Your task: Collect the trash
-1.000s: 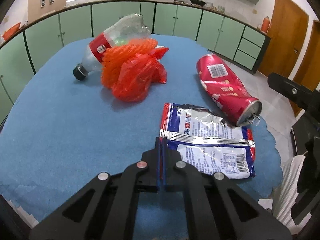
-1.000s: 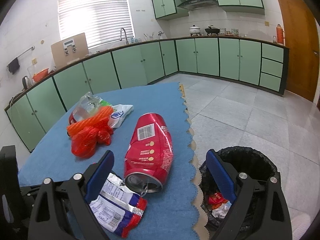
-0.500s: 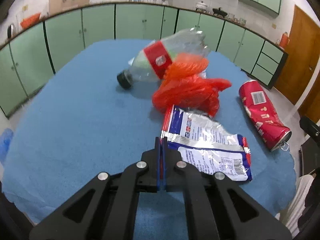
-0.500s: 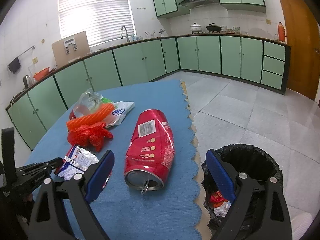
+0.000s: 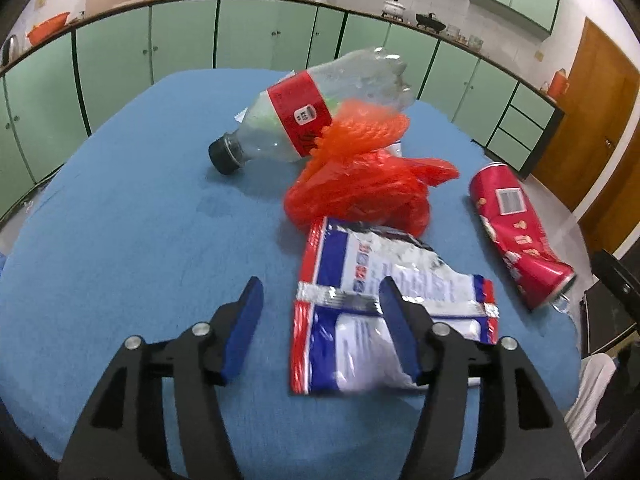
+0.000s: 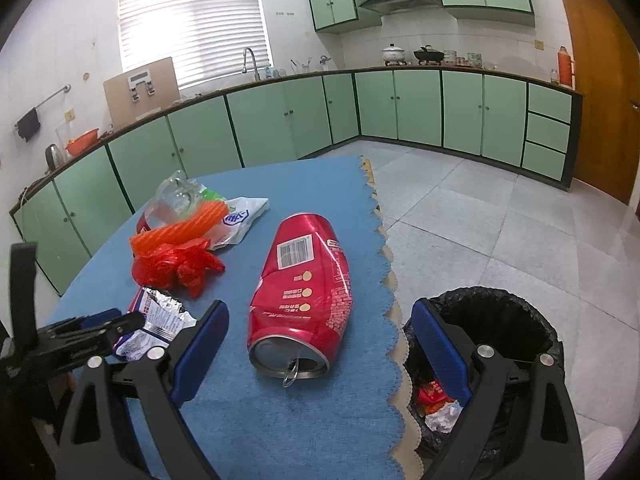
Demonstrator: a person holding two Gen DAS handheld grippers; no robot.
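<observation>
Left wrist view: the wrapper (image 5: 384, 300), crinkled foil with red and blue bands, is lying flat on the blue cloth (image 5: 120, 240) at lower centre, long axis running up the frame. The left gripper (image 5: 320, 320) is sitting low with jaws spread wide, released, its right finger (image 5: 400, 336) overlapping the wrapper. Above, a clear bottle (image 5: 304, 120) is pointing its cap left, beside a red bag (image 5: 360, 192). At right, the dented red can (image 5: 516, 232) is lying on its side. Right wrist view: the right gripper (image 6: 320, 348) is hanging wide open, framing the can (image 6: 304, 284), whose mouth is facing the camera; a bin (image 6: 492, 328) is sitting lower right.
</observation>
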